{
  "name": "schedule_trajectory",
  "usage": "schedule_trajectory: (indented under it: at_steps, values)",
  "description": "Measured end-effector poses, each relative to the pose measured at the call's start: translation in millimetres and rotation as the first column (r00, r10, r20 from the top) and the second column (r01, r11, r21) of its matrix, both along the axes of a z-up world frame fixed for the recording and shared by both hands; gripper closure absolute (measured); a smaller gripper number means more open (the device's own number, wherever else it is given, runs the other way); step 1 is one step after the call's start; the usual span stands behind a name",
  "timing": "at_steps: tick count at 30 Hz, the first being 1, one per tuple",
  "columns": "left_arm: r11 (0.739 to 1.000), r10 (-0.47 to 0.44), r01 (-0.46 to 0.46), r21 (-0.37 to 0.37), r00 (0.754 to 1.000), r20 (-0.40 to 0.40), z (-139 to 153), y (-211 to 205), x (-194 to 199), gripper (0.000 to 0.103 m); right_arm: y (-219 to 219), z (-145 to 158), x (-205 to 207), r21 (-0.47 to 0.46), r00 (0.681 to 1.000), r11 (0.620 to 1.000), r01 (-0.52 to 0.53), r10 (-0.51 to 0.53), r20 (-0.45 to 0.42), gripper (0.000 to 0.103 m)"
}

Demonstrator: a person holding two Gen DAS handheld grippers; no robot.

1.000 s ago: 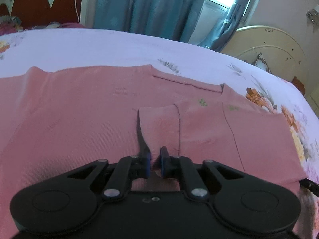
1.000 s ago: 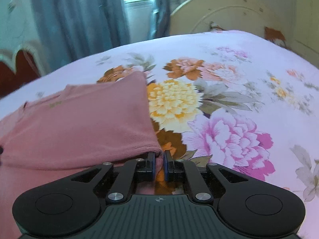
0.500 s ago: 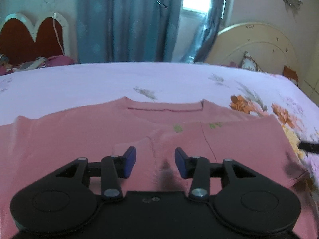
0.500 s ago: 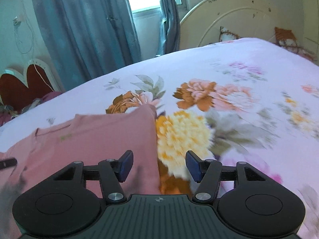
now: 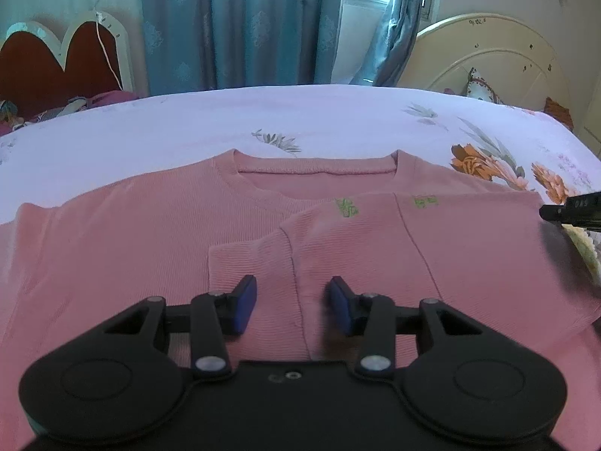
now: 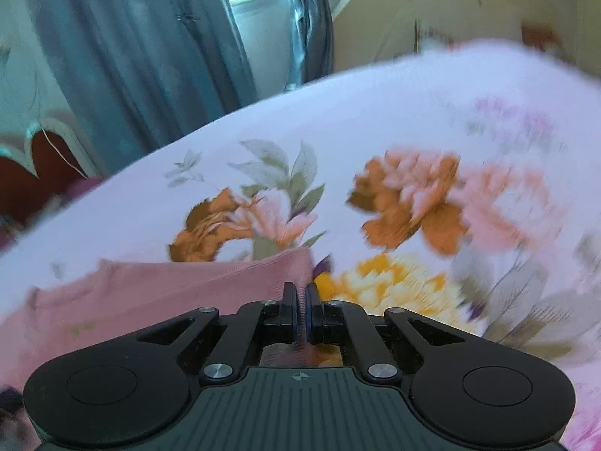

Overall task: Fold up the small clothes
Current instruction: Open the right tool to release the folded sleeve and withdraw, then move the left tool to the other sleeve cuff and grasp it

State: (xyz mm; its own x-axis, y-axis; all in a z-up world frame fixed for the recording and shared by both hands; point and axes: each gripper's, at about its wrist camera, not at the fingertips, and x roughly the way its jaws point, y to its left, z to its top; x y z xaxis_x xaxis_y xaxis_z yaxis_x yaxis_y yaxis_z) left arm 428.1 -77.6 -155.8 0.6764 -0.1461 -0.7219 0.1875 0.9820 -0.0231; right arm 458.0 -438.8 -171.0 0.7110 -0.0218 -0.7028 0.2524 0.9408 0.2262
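A pink knit top (image 5: 131, 233) lies flat on the bed, neckline away from me, with its right side and sleeve (image 5: 248, 263) folded in over the front. My left gripper (image 5: 293, 306) is open and empty, hovering just above the folded sleeve. In the right wrist view, my right gripper (image 6: 300, 314) is shut on the top's right folded edge (image 6: 293, 268), near its far corner. The right gripper's tip also shows at the right edge of the left wrist view (image 5: 571, 214).
The bed has a floral sheet (image 5: 338, 124) with large flowers on the right side (image 6: 409, 191). A cream headboard (image 5: 488, 56) stands at the right, a red one (image 5: 45, 71) at the far left, and blue curtains (image 5: 244, 22) hang behind.
Both grippers opened and let go of the top half a second ago. The left has stayed open and pulled back slightly. The right has moved along the edge and shut on it again.
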Motion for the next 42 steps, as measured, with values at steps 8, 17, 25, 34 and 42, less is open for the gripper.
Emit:
schedule_trajectory:
  at_steps: [8,17,25,34,42]
  values:
    - [0.999,0.018,-0.018,0.027,1.000,-0.006,0,1,1,0.055,19,18,-19,-0.092,0.999,0.995,-0.043,0.046,0.028,0.100]
    - [0.999,0.041,-0.041,0.015,0.999,-0.017,9,5,-11,0.051,50,36,-58,-0.160,0.991,0.979,-0.126,0.133,0.033,0.100]
    - [0.998,0.060,-0.061,-0.015,0.997,-0.045,16,16,-22,0.048,85,19,-81,-0.173,0.977,0.962,-0.210,0.200,-0.069,0.100]
    - [0.991,0.124,-0.124,-0.042,0.992,-0.012,47,71,-52,0.038,123,38,-91,-0.077,0.970,0.967,-0.241,0.240,-0.024,0.100]
    - [0.968,0.248,-0.248,-0.042,0.969,-0.004,56,154,-75,0.034,185,50,-87,-0.065,0.957,0.956,-0.285,0.287,0.041,0.020]
